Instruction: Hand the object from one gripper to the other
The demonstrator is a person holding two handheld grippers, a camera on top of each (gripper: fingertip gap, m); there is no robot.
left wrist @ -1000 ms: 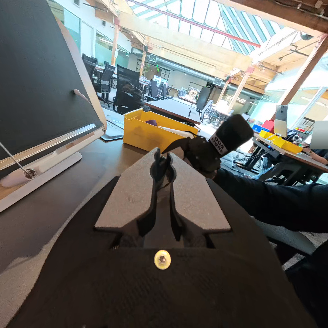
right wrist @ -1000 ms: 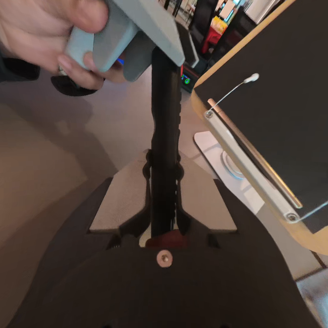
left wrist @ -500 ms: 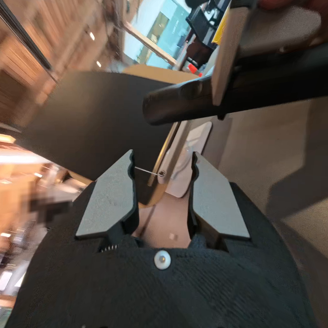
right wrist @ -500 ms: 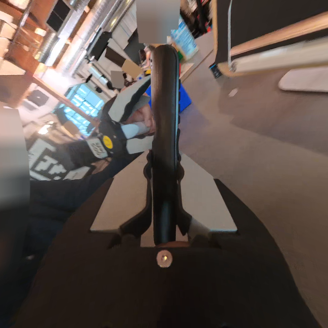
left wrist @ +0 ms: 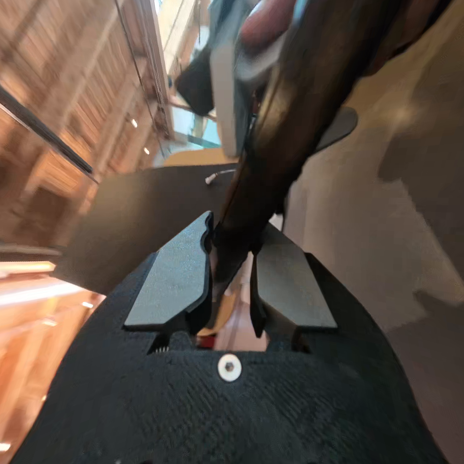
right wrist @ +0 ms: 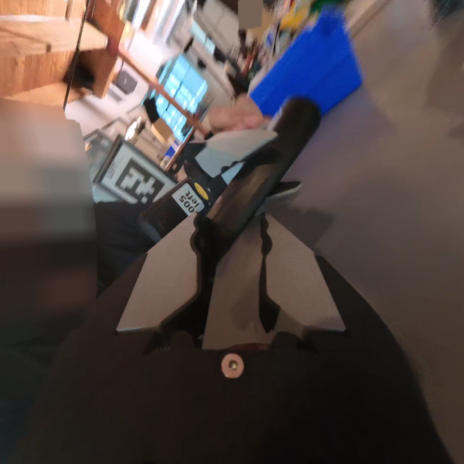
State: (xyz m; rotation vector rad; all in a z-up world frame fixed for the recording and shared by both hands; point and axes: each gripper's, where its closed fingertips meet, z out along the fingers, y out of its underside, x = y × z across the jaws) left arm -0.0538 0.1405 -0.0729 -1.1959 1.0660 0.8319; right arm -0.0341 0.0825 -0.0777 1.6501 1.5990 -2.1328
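The object is a long black bar [left wrist: 271, 155]. My left gripper [left wrist: 237, 226] is shut on one end of it, and the bar runs up and right from my jaws. In the right wrist view the bar [right wrist: 271, 155] leans to the right between the parted jaws of my right gripper [right wrist: 229, 221]. It touches only the left finger, and table shows beside the right one. The left gripper's grey fingers [right wrist: 233, 148] clamp the bar farther up. In the left wrist view the right gripper's grey finger [left wrist: 223, 105] and a person's fingertip [left wrist: 258, 30] are blurred at the top.
A black board with a wooden edge [left wrist: 150, 213] stands on the grey-brown table [left wrist: 376, 226]. A blue bin [right wrist: 313, 62] sits on the table beyond the bar. A framed black-and-white marker card [right wrist: 135, 180] stands at the left. Both views are motion-blurred.
My left gripper was shut and empty, opened, moved onto the bar and closed on it. My right gripper's jaws, shut on the bar before, have parted. Both views have swung round.
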